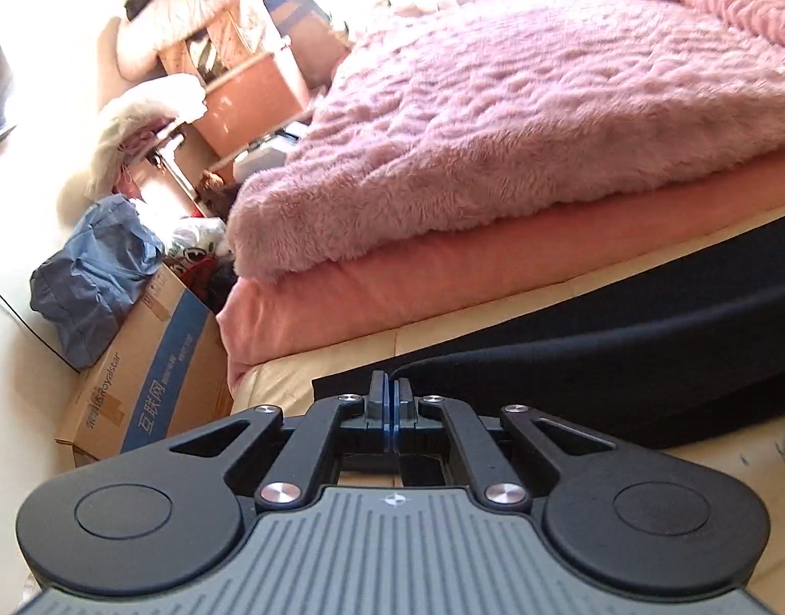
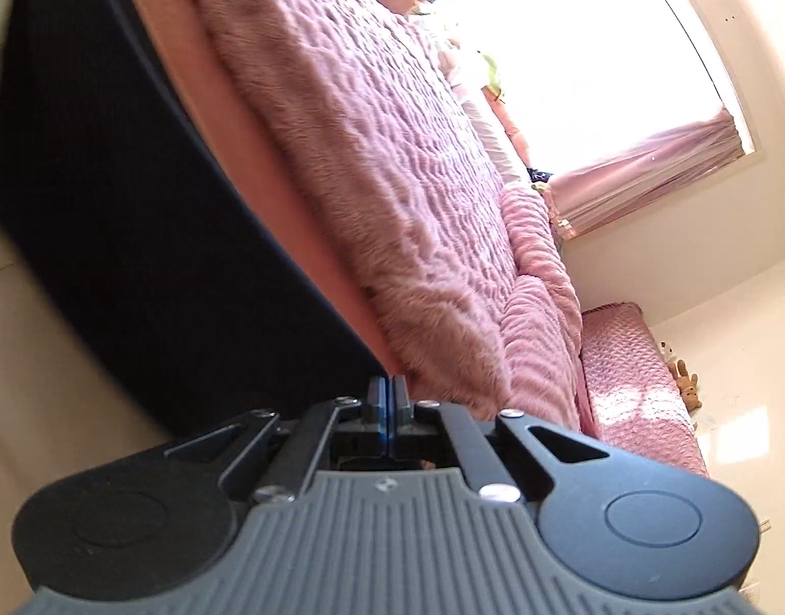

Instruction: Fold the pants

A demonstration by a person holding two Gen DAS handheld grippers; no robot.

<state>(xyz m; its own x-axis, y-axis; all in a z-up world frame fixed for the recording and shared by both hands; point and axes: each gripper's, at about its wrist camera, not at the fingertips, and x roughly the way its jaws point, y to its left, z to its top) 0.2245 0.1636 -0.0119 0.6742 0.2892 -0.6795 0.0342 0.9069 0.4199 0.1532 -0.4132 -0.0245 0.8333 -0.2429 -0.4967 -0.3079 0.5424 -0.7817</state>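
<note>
Left claw [image 1: 391, 389] clenched at pants [image 1: 623, 348] edge; right claw [image 2: 387, 392] clenched, grip on fabric unclear.

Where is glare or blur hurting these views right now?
Left wrist view: sunlight blows out the top centre and left wall; the pink blanket looks slightly soft. Right wrist view: the window is fully washed out, and the black pants read as flat dark with no fold detail.
</note>
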